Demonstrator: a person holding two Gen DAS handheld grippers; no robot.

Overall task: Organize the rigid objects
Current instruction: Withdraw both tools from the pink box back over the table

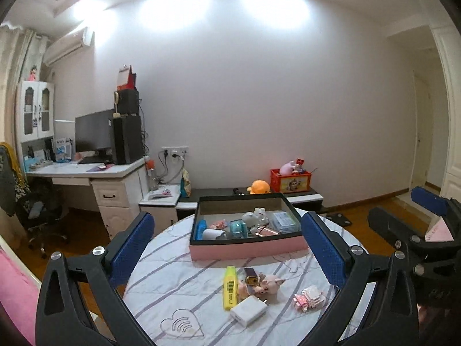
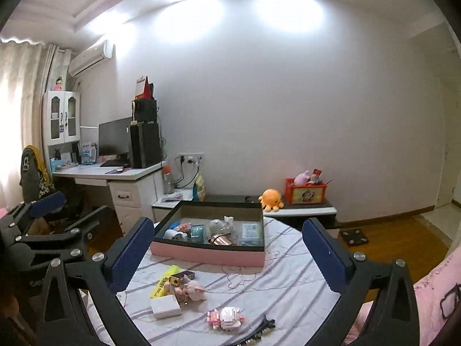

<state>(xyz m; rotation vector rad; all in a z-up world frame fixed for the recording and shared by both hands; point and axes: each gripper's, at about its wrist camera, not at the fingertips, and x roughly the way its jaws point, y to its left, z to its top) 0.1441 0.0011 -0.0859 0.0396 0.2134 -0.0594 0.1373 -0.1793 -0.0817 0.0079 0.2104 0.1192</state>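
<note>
A pink box (image 1: 247, 249) with a black rim sits on the far half of the round table (image 1: 178, 274) and holds several small items. On the striped cloth in front of it lie a yellow highlighter (image 1: 229, 287), a white charger (image 1: 248, 310), a pink pig toy (image 1: 268, 284) and a pink-and-white block toy (image 1: 308, 298). My left gripper (image 1: 227, 225) hangs above the near edge, open and empty. Beside it on the right, my right gripper (image 2: 227, 227) is also open and empty. In its view the highlighter (image 2: 164, 281), charger (image 2: 166, 307), pig (image 2: 193, 289), block toy (image 2: 227, 317) and a black hair clip (image 2: 259, 330) lie below.
A white desk (image 1: 86, 170) with a monitor stands at the back left, with an office chair (image 1: 40, 210) before it. Behind the table a low cabinet (image 1: 305, 197) carries an orange plush (image 1: 259, 186) and a red crate (image 1: 291, 181). Pink bedding (image 2: 432, 294) borders the table's right.
</note>
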